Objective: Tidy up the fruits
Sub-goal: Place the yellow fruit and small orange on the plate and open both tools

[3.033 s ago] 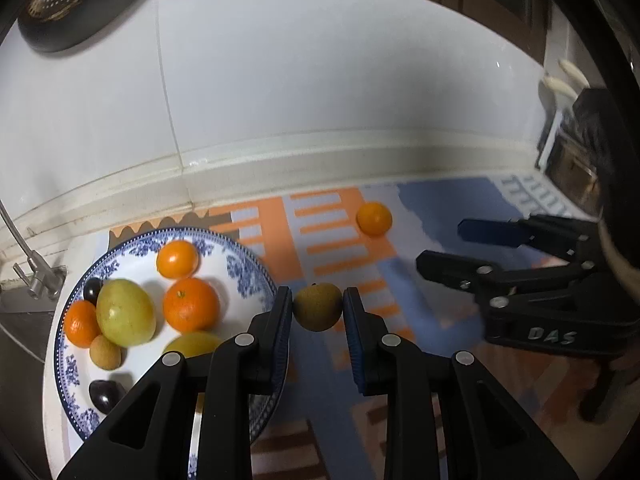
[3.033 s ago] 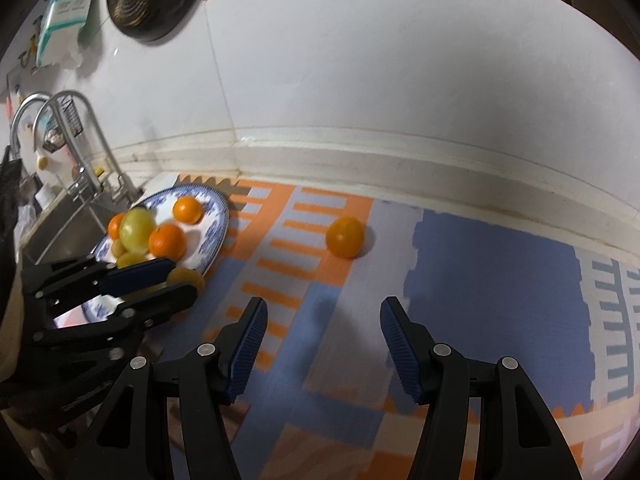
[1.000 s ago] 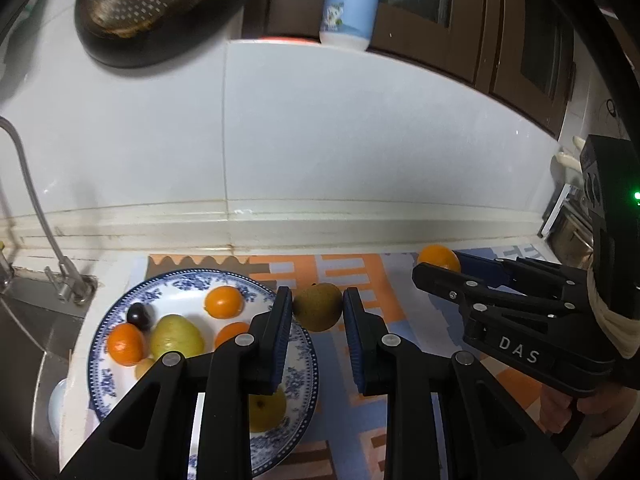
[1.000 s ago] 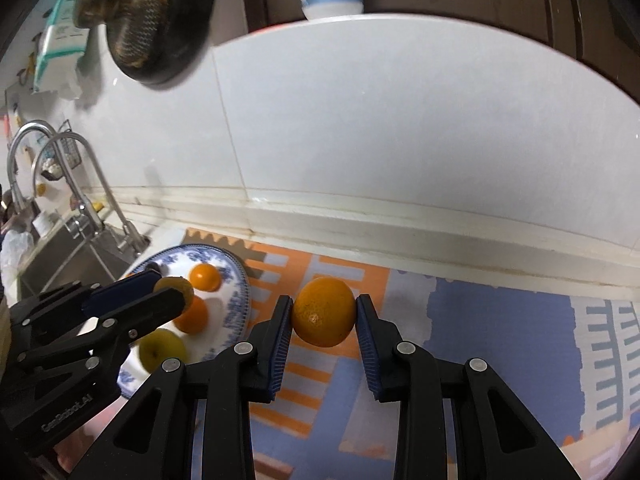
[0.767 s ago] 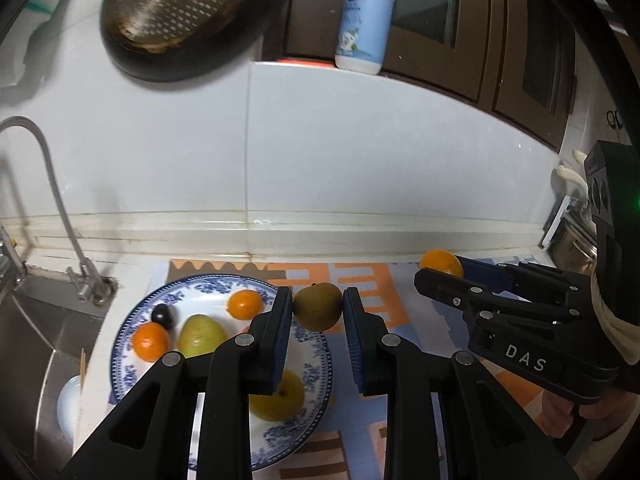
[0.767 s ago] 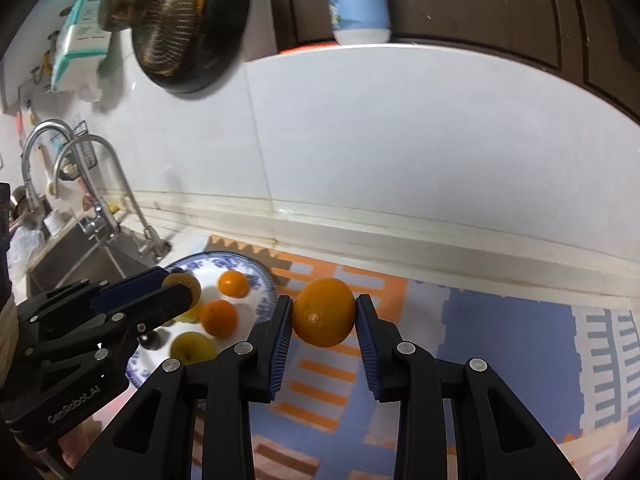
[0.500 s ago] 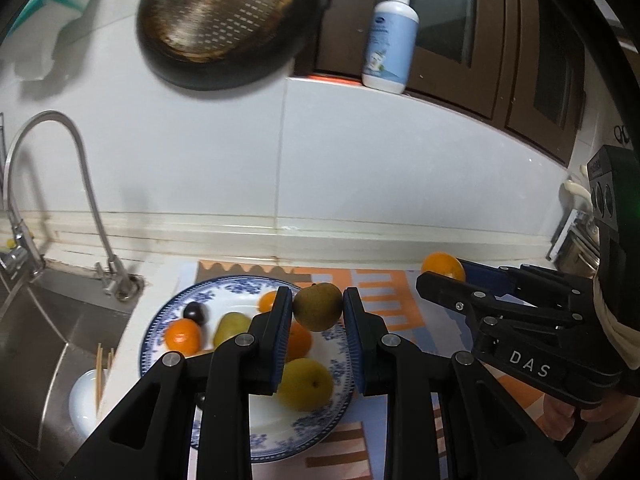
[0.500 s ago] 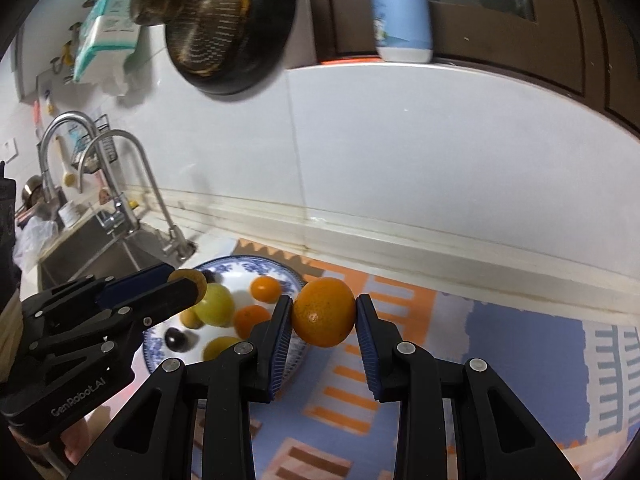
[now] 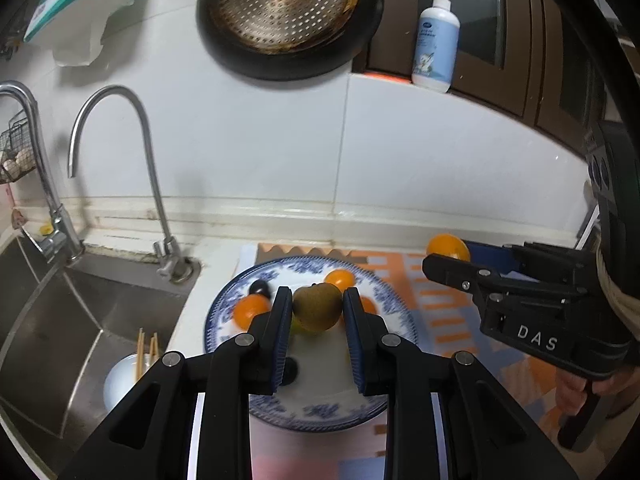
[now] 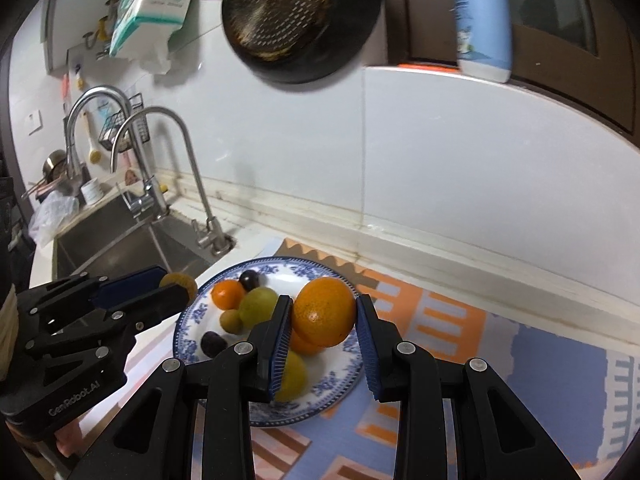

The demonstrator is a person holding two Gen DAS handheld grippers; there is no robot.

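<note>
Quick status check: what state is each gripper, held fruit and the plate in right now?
left gripper: shut on the brownish-green fruit
brownish-green fruit: held in the air over the plate
right gripper: shut on the orange
orange: held above the plate
plate: on the mat, holding several fruits

**Both fruits now up over the plate**

Three seconds back the orange point(image 10: 323, 316) sat loose on the mat; now the right hand-held gripper point(image 10: 323, 330) pinches it above the plate point(image 10: 340, 376). The left hand-held gripper point(image 9: 316, 312) has carried its brownish fruit point(image 9: 317, 307) from beside the plate to over it.
</note>
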